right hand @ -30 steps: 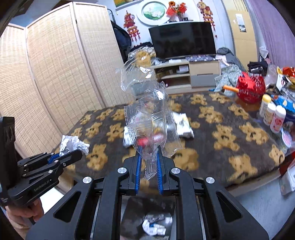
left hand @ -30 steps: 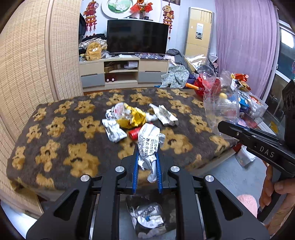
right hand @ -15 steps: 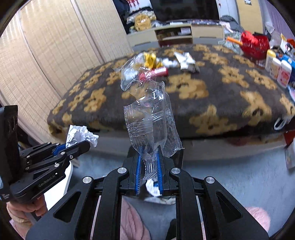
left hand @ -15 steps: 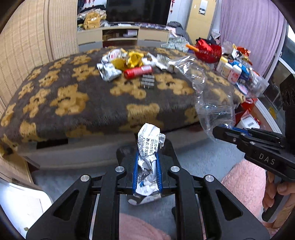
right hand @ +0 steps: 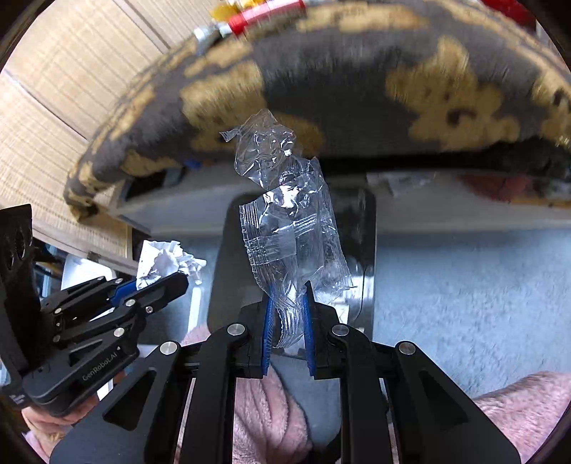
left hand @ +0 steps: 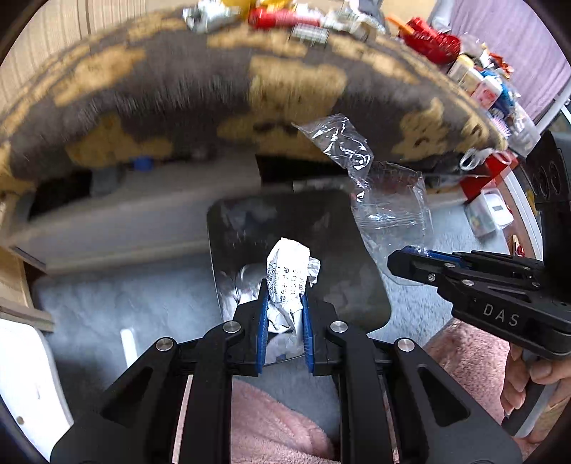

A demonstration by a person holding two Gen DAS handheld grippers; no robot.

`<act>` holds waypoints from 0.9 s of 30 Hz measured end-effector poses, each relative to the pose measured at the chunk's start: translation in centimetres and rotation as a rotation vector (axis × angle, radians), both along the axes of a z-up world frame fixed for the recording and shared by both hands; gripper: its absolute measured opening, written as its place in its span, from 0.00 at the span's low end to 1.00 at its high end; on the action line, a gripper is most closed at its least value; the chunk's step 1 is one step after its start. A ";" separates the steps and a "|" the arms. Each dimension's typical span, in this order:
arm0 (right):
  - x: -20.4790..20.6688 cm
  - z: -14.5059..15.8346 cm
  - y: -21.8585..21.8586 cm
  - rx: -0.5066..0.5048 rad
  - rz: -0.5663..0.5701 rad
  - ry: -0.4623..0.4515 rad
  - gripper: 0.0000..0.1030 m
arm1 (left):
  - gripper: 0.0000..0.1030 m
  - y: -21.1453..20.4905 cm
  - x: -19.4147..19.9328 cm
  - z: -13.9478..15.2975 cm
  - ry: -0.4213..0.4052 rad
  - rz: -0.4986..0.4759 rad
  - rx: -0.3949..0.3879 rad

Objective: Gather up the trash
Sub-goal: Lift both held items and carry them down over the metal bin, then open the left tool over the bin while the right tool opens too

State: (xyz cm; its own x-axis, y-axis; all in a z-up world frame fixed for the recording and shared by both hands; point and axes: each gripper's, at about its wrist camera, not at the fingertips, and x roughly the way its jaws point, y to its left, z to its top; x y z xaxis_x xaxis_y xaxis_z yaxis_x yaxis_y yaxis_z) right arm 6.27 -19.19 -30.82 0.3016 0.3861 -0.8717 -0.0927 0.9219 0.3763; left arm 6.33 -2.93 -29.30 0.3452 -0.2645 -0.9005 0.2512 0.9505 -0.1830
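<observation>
Crinkled white paper: a crumpled printed wrapper (left hand: 289, 271) sits pinched between the blue pads of the left gripper (left hand: 284, 310), held right over the dark bin (left hand: 360, 285) on the grey floor.
Clear plastic: a see-through wrapper (right hand: 285, 217) stands up out of the right gripper (right hand: 288, 321), whose blue pads are closed narrow on its lower end; from the left wrist view it hangs over the bin's right edge.
Bin: open-topped, below the edge of the bear-patterned blanket (left hand: 200, 82), with pale scraps already lying inside.
Still to collect: a red tube (left hand: 278, 17) and foil wrappers (left hand: 205, 16) lie up on the blanket, blurred.
Step in hand: both pieces look poised for dropping, so I'd call this the deposit.
Next move: I reckon each pair of pads must part with its load squarely above the opening; the plastic, being light and off to the side, may want nudging inward first so it doesn't drift onto the carpet.
</observation>
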 end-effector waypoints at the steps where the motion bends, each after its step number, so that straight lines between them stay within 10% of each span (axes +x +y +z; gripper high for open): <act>1: 0.2 -0.7 0.2 -0.002 0.001 0.019 0.16 | 0.14 0.0 0.2 -0.7 0.016 0.002 0.003; 17: 2.6 -1.5 1.1 -0.055 -0.001 0.011 0.35 | 0.30 0.3 2.0 -3.6 0.101 0.018 0.016; 21: 2.5 0.1 0.9 -0.058 -0.011 -0.036 0.45 | 0.48 0.7 1.5 -2.1 0.069 0.024 0.021; 27: 2.0 3.9 -1.0 -0.048 -0.067 -0.153 0.89 | 0.87 1.3 0.5 1.8 -0.016 0.047 0.029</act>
State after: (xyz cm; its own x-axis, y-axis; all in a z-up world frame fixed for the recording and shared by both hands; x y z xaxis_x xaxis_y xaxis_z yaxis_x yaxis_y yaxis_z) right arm 8.27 -20.19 -26.97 0.4562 0.3192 -0.8306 -0.0828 0.9446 0.3176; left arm 6.81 -1.63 -27.53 0.3707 -0.2215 -0.9019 0.2091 0.9661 -0.1513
